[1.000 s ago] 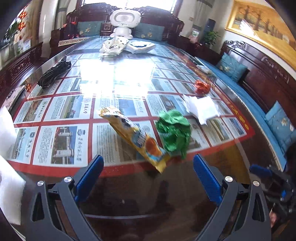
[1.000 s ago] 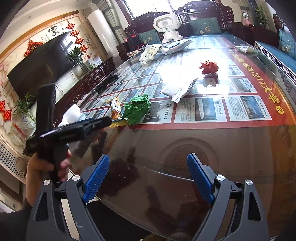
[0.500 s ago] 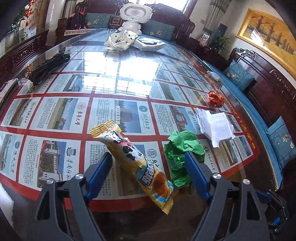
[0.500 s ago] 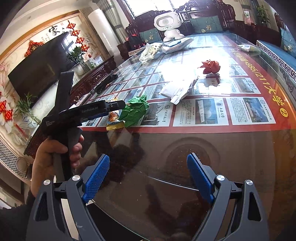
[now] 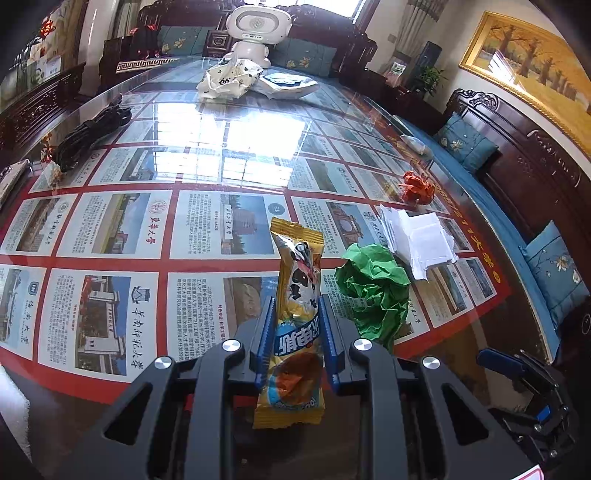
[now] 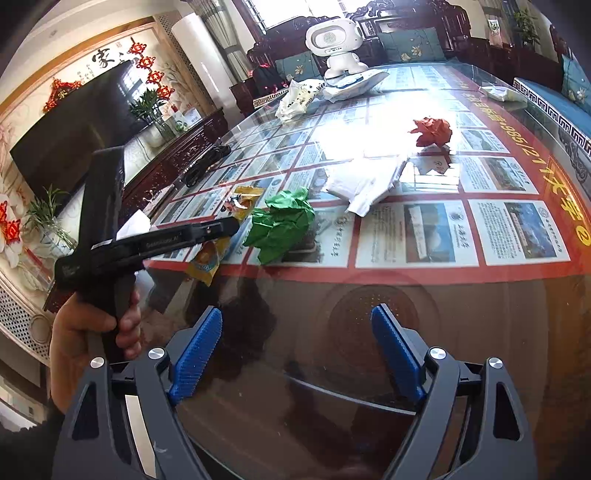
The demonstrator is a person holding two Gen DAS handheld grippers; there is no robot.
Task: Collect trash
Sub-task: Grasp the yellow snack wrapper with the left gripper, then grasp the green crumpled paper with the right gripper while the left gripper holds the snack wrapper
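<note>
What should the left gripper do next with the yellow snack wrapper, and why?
Probably lift it straight up. The left gripper has its jaws shut on the yellow snack wrapper, whose lower end seems to rest on the glass table beside the green crumpled paper. The right gripper is open, holding nothing.

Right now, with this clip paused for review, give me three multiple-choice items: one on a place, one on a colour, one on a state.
1. Where is the green crumpled paper?
A. beside the yellow snack wrapper
B. under the white robot toy
C. on the sofa

2. What colour is the crumpled ball beyond the white folded paper?
A. blue
B. red-orange
C. black

3. How do the left tongs stand?
A. open
B. out of view
C. shut on the wrapper

Answers: 1 A, it lies just right of the wrapper. 2 B, its colour is plain. 3 C, both blue pads press its sides; the right tongs gape empty.
</note>
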